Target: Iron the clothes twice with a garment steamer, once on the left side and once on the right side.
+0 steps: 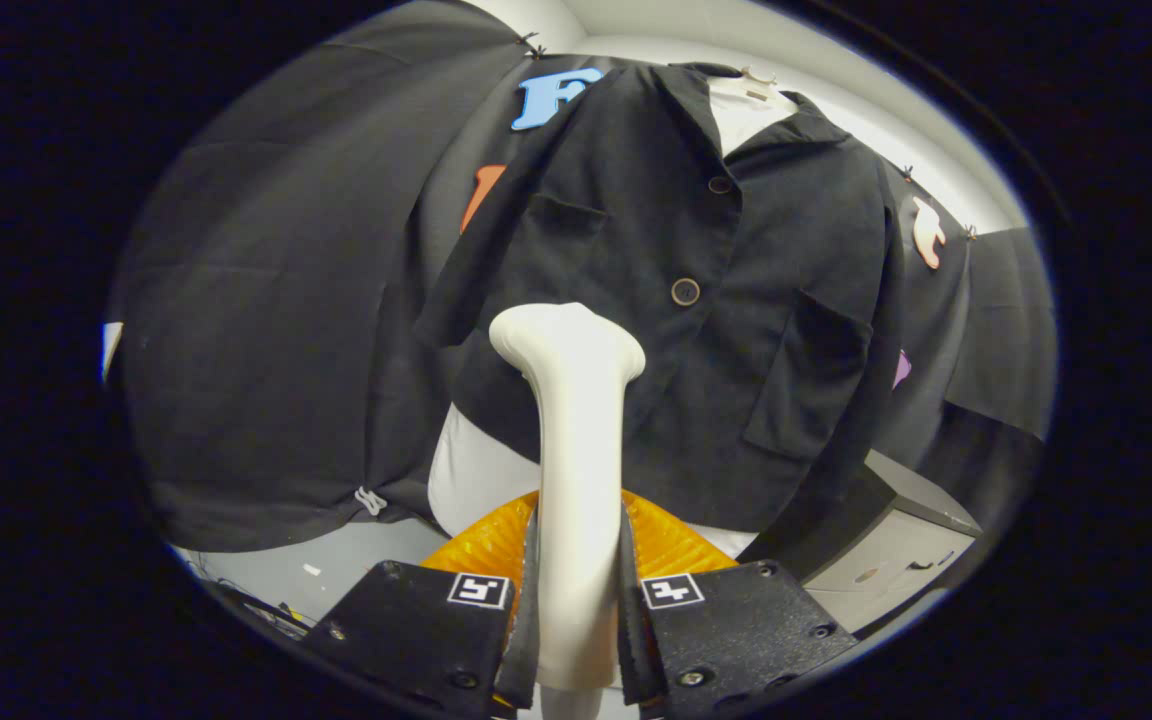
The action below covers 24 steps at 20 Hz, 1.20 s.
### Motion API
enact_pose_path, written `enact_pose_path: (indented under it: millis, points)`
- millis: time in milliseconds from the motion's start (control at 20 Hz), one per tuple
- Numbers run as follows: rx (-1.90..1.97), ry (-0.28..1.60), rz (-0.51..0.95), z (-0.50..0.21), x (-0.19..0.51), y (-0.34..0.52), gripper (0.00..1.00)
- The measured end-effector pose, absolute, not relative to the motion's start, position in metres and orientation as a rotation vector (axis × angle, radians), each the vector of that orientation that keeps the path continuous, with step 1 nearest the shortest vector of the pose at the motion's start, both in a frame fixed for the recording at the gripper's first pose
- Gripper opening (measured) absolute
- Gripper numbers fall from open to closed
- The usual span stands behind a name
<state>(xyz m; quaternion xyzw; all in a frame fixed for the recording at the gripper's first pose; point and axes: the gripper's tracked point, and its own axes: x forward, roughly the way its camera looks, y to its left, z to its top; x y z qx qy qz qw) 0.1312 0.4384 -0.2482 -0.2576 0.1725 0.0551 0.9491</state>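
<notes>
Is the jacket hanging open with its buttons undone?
No, the black jacket is closed down its front, buttons fastened, with the garment steamer gripped between both fingers of the gripper just before it.

- The gripper point(578, 610) has both fingers pressing on the white plastic garment steamer point(576, 440); no room between.
- Just beyond, the black buttoned jacket point(716, 300) on a white mannequin point(476, 470) blocks the way.
- Below, an orange ribbed base point(671, 540).

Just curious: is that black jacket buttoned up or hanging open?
Buttoned: the jacket front is closed at both visible buttons. The tool is shut on the steamer.
</notes>
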Motion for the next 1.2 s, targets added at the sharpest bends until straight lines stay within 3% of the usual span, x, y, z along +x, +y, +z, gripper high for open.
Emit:
enact_pose_path:
  millis: [650,900,1200]
  points:
    - [-0.556,0.484,0.052,-0.287,0.077,0.407,0.35]
    - [-0.487,0.429,0.042,-0.229,0.048,0.376,0.35]
    - [-0.406,0.396,-0.067,-0.164,0.003,0.275,0.35]
